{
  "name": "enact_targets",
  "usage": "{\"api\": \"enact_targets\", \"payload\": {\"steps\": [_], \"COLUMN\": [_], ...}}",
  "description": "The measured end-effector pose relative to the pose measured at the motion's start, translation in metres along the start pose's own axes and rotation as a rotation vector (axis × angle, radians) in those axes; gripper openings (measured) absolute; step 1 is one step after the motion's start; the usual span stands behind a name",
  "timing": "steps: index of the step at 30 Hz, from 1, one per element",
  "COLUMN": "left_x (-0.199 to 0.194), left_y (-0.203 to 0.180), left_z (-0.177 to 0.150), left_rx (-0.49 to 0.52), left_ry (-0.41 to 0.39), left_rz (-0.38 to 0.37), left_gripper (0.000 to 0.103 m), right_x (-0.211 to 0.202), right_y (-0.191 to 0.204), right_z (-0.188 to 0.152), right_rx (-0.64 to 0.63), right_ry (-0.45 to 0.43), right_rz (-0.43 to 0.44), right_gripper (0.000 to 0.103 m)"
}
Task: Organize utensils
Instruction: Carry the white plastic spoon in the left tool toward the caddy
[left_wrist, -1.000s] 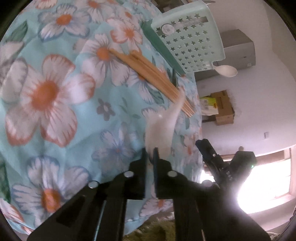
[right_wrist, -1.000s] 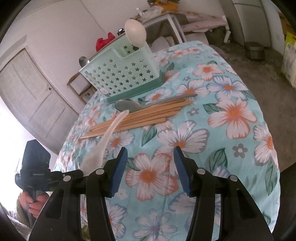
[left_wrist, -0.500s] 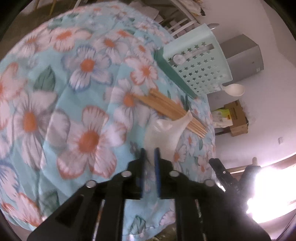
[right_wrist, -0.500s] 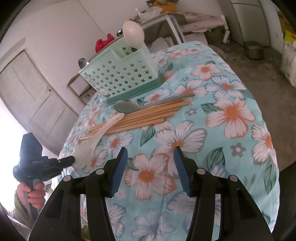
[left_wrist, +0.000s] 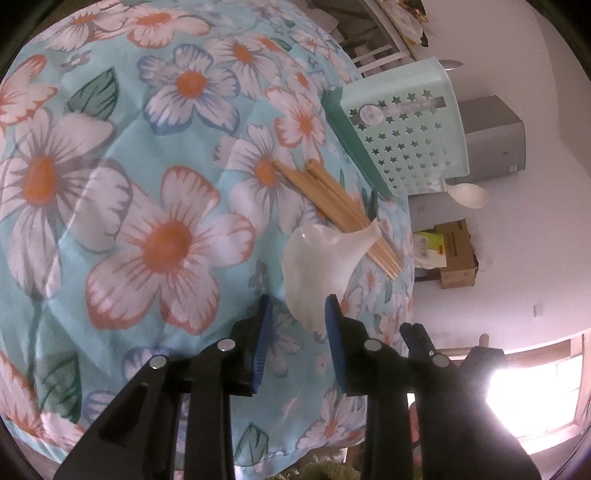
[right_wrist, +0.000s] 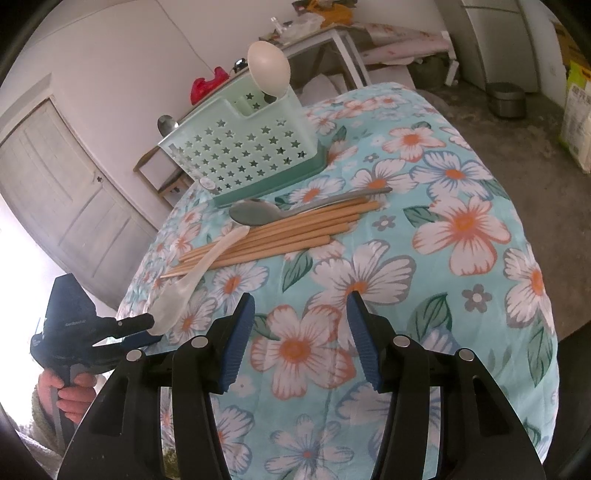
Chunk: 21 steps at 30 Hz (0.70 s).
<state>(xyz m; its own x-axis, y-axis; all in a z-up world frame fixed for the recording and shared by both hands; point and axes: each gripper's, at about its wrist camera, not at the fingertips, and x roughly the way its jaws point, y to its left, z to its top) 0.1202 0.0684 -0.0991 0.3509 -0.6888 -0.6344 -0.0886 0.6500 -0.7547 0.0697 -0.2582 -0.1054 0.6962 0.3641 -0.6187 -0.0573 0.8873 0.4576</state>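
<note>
I had the left gripper (left_wrist: 298, 314) low over the near edge of the tabletop (left_wrist: 159, 155), which was covered in a light blue cloth with big white and orange flowers. Its jaws were opening, and the bowl of the white plastic spoon (left_wrist: 317, 266) sat between the blue pads; from my view I could see a gap on the left pad's side, so the pads were no longer pressing on it. The spoon's bowl lay near the cloth's edge and its handle ran up and rested across the bundle of wooden chopsticks (left_wrist: 343, 206).

From the right wrist camera I saw the right gripper (right_wrist: 301, 332) hanging above the cloth with its jaws parted and nothing between them, only the flower print below. Beyond it the chopsticks (right_wrist: 280, 236) lay side by side across the tabletop, with a grey metal spoon (right_wrist: 258, 214) just behind them, its bowl toward the left. The white plastic spoon (right_wrist: 199, 273) crossed the thin ends of the chopsticks and reached down to the left gripper (right_wrist: 147, 328), which a hand (right_wrist: 70, 395) held at the lower left of that view.

The mint-green utensil basket (right_wrist: 243, 155) with star-shaped holes stood behind the metal spoon on a darker green tray. A white ladle-like spoon (right_wrist: 267, 70) stood upright in its right-hand compartment, and another metal spoon's bowl (right_wrist: 166, 123) showed above the left end.
</note>
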Motion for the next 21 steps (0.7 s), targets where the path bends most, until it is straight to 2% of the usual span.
{"api": "enact_targets", "payload": {"steps": [13, 21], "left_x": [0.0034, 0.0042], "left_y": [0.0008, 0.0058], "left_z": [0.0043, 0.0065], "left_rx": [-0.016, -0.059], "left_ry": [-0.01, -0.025], "left_rz": [-0.006, -0.014], "left_gripper": [0.028, 0.027], "right_x": [0.0, 0.0001], "right_y": [0.0011, 0.0013], "right_z": [-0.0005, -0.0006], "right_rx": [0.0, 0.002], "right_ry": [0.0, -0.001], "right_rz": [0.0, 0.0], "right_gripper": [0.05, 0.05]}}
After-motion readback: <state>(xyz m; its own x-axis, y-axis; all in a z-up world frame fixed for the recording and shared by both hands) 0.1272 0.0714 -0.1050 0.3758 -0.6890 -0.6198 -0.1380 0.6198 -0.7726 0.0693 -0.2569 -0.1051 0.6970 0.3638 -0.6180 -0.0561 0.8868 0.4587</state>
